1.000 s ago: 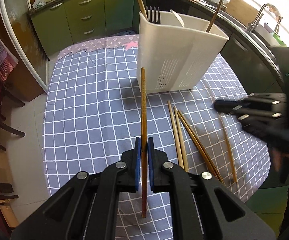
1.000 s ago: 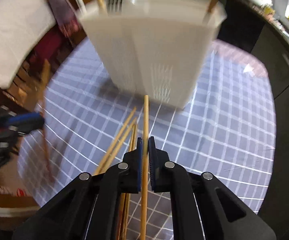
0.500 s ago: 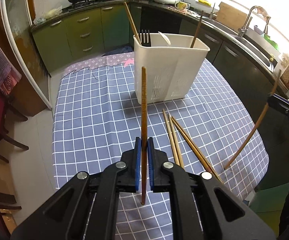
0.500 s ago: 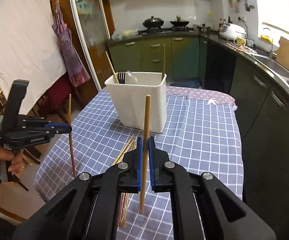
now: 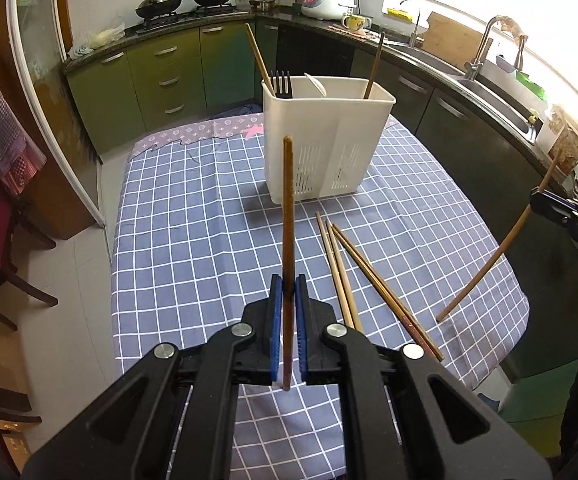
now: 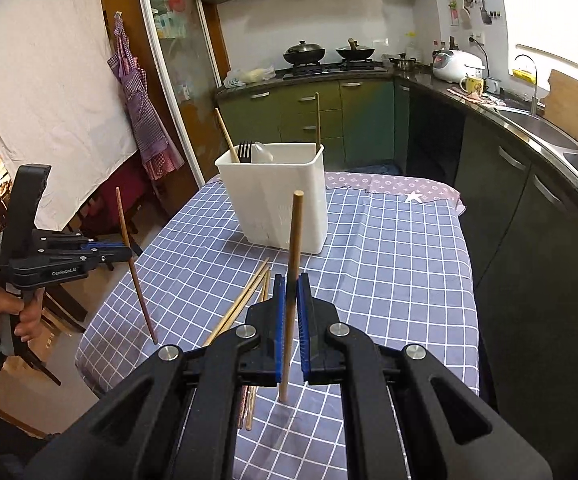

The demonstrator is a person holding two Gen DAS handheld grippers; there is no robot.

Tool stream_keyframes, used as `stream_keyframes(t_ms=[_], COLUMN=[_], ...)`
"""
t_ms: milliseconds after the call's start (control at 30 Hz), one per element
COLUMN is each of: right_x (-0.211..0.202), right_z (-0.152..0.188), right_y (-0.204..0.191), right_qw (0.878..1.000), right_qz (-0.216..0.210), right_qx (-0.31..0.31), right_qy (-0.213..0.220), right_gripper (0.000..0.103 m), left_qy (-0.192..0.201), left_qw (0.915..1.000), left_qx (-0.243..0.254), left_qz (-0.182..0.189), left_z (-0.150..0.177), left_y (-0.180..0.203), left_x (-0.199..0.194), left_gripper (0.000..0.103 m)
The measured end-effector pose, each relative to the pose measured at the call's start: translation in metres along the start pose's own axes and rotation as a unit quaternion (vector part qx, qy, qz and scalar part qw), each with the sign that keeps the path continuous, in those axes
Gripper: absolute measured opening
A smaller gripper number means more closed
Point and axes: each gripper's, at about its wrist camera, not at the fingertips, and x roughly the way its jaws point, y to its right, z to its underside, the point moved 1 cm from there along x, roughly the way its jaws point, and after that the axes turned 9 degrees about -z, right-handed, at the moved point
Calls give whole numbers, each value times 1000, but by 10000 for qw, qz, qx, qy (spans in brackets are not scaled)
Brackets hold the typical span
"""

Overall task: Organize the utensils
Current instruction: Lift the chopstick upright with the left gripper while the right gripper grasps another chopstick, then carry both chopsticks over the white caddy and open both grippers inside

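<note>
left gripper: clenched on a dark brown chopstick, gripping it low on the shaft so most of the length is sticking out ahead of the pads, probably for tip-first dropping into the holder.
right gripper: clamped on a lighter wooden chopstick, same low grip, long end pointing forward and up.
white utensil holder: standing ahead of both grippers, well apart from them; already holding a fork, a white spoon and two chopsticks, one at each end.
loose chopsticks: four lying on the checked tablecloth, just right of the left gripper, below-left of the right one; waiting their turn.
judgement: one stick per gripper is letting both go in together; both look mid-carry, not yet over the rim.
change, left: holder is looking smaller and farther ahead than a second ago; gripper is pulling back and rising, grip unchanged.
change, right: a second ago it was down close to the holder and the table with the view blurred; now it is sitting high and back, sharp view, stick lifted clear of the cloth.
</note>
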Motion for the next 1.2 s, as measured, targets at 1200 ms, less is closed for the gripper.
stream_keyframes(t_ms=[1200], right_x=[-19], right_z=[-249], right_y=[-6], right_qw=[9919], right_qz=[-109], right_qx=[-191], right_qy=[1250], right_gripper=[7], left_qy=[1558], left_qw=[9878], left_qx=[-44], left_qz=[5], left_z=[-194], left_y=[16], left_x=[-77], left_gripper=[7])
